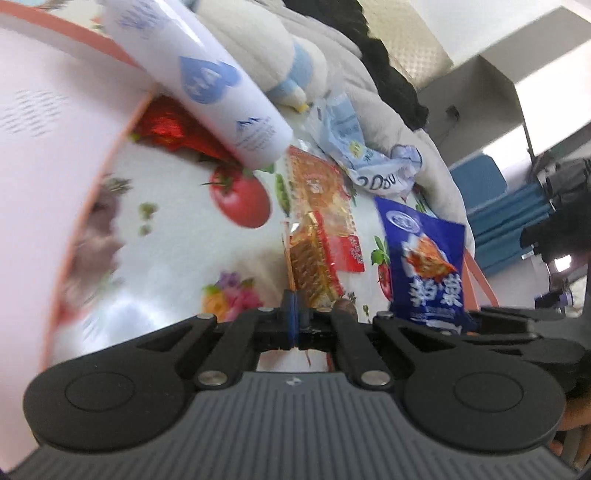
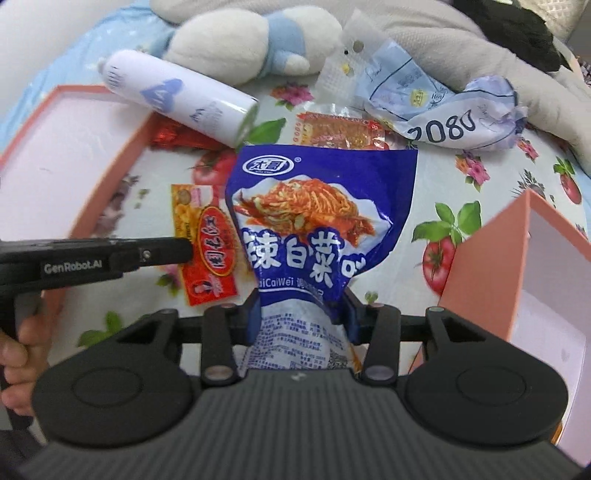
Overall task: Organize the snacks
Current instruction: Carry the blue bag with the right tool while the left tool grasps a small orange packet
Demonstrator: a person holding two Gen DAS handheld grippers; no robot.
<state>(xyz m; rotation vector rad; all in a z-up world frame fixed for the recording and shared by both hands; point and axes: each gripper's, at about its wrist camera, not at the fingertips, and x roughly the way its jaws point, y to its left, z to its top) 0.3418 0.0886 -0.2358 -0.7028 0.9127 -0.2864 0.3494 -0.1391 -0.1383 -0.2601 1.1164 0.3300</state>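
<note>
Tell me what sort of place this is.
Probably a bedroom or living space at home, though the rest of the room is unclear: a plush toy and quilted bedding lie beside a fruit-print cloth strewn with snack packets.

A white spray bottle [image 2: 177, 96] with blue drop marks lies tilted in the upper left of the right wrist view. Behind it, along the top, sits a white and blue plush toy [image 2: 258, 33]. To the upper right lies a crumpled paper wrapper [image 2: 461, 118] with dark numerals, on a tablecloth [image 2: 480, 206] printed with tomatoes and flowers.
</note>
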